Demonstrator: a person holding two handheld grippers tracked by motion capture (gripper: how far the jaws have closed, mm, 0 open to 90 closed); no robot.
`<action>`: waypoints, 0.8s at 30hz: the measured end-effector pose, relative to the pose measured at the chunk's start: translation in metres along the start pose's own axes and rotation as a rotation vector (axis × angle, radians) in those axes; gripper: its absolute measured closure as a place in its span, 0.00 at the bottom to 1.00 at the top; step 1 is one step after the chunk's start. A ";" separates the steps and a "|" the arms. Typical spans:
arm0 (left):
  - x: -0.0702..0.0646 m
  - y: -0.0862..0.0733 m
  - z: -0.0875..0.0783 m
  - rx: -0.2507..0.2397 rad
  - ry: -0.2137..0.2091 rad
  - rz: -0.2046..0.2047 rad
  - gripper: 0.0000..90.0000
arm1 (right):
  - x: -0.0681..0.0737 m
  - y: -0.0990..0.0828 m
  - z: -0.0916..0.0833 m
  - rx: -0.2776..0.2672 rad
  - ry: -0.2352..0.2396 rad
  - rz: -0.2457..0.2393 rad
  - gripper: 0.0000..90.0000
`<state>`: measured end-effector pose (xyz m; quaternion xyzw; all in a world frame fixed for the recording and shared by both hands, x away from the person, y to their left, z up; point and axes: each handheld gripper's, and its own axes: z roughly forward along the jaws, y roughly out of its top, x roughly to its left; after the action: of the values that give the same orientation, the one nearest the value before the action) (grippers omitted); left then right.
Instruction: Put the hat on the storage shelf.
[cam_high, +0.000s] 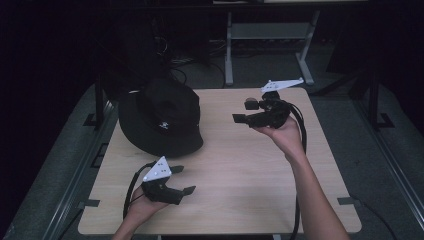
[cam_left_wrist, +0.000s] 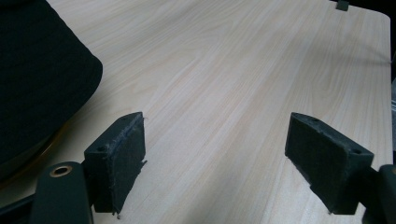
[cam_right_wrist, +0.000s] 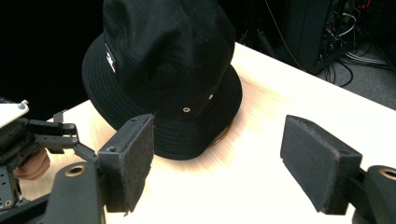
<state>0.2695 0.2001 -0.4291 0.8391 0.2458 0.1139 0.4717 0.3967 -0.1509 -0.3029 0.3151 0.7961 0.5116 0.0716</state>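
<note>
Black bucket hat (cam_high: 162, 117) sitting crown-up at the far left of the bench (cam_high: 240, 170), both grippers empty and wide open.

Looks like the right gripper (cam_high: 239, 119) is the one lining up for it: it's held up off the wood with its jaws aimed left at the hat, which sits a fair way off across bare bench, brim flat on the surface. In the right gripper view the hat (cam_right_wrist: 163, 70) lies dead ahead beyond the jaws, nothing between the pads. The left gripper (cam_high: 184, 180) hangs low near the front edge, jaws apart over plain wood, the brim (cam_left_wrist: 42, 79) just off to its left, probably ready to pin or lift that side.
</note>
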 end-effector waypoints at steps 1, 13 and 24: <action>0.000 0.000 0.000 -0.001 0.000 -0.001 0.22 | 0.000 -0.002 -0.001 -0.001 -0.001 0.003 0.28; 0.000 -0.001 0.000 0.000 0.000 -0.008 0.22 | -0.001 -0.020 -0.012 -0.001 -0.017 0.016 0.27; 0.000 -0.001 -0.001 -0.001 0.001 -0.009 0.22 | -0.002 -0.038 -0.018 0.001 -0.018 0.047 0.25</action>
<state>0.2691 0.2013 -0.4295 0.8376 0.2498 0.1125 0.4726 0.3742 -0.1768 -0.3272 0.3383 0.7881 0.5100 0.0666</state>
